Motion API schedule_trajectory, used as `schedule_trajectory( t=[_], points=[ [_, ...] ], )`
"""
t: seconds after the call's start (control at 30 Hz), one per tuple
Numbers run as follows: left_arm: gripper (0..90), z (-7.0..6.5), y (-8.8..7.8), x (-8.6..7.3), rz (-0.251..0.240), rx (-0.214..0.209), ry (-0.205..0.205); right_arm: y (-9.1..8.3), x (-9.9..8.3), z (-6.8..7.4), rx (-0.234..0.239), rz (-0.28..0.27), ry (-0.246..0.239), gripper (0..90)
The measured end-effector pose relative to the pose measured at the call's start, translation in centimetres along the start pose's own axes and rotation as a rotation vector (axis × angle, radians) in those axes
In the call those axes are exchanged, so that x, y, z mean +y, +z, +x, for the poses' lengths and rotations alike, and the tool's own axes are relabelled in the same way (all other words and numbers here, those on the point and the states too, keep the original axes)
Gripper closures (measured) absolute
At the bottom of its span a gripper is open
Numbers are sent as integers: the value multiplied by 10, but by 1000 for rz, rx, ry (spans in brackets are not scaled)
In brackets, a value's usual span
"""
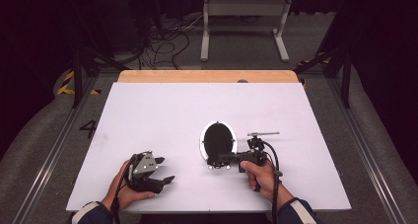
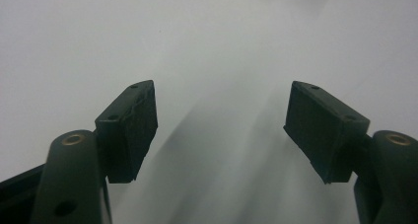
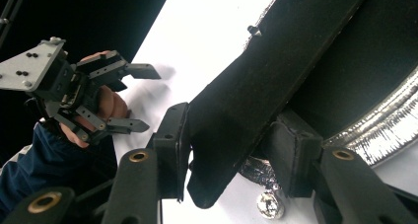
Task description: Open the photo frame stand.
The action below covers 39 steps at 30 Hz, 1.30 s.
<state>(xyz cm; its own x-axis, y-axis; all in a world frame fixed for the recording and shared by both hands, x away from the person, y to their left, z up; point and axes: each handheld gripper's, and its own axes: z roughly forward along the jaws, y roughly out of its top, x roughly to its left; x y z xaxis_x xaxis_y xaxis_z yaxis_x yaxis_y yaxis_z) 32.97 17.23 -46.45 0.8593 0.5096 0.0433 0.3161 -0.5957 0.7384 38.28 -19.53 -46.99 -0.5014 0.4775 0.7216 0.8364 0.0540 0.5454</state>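
The left gripper (image 1: 156,170) sat in the person's left hand (image 1: 123,189) low over the white table (image 1: 162,110), its jaws spread wide with bare table between them. In its own view the two black pads (image 2: 129,128) stood well apart and pressed on nothing. The grey plate (image 1: 144,163) on top faced upward.

To its right lay the mirror (image 1: 218,141): an oval thing with a black face and a bright silver rim, flat on the table just ahead of the right gripper. From its near end ran a flat black handle (image 3: 256,93), matte and slightly dusty, with a rounded tip. A small shiny bead (image 3: 268,204) showed beneath that tip, and the glittering rim curved away past the right jaw.

The right gripper (image 1: 220,161), held level in the right hand (image 1: 261,174), pointed left. The handle stood between its jaws; the left pad (image 3: 173,145) lay against the handle's edge, while the right one sat behind it, and whether that one touched could not be told. A thin metal rod (image 1: 263,133) lay just beyond this gripper.
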Motion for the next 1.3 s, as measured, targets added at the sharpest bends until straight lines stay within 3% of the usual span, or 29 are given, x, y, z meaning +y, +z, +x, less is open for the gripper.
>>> schedule_trajectory(
  t=[0.13, 0.23, 0.33, 0.5, 0.6, 0.63, 0.8, 0.9, 1.1, 1.3],
  points=[
    [276, 5, 8, 7, -4, 2, -11, 1, 0, -1, 5, -5, 3, 552],
    [273, 15, 17, 16, -34, -13, -62, 1, 0, -1, 2, -2, -11, 567],
    [265, 23, 26, 27, -60, -37, -90, 1, 0, -2, 10, 0, -18, 579],
    [258, 33, 47, 46, -50, -83, -122, 1, 0, 0, 2, 0, -61, 599],
    [254, 37, 53, 52, -56, -103, -118, 0, -1, 1, 3, -9, -86, 603],
    [247, 40, 60, 58, -50, -133, -142, 0, -2, 1, 3, -12, -92, 604],
    [226, 40, 73, 67, -18, -156, -138, -1, -2, 8, -19, -6, -177, 628],
    [225, 39, 78, 71, -27, -181, -144, -2, -4, 10, -17, -6, -230, 641],
    [225, 36, 89, 79, -34, -221, -123, -3, -5, 14, -27, -9, -278, 649],
    [240, 42, 90, 81, -59, -241, -165, -4, -6, 15, -34, -4, -304, 650]
  ],
)
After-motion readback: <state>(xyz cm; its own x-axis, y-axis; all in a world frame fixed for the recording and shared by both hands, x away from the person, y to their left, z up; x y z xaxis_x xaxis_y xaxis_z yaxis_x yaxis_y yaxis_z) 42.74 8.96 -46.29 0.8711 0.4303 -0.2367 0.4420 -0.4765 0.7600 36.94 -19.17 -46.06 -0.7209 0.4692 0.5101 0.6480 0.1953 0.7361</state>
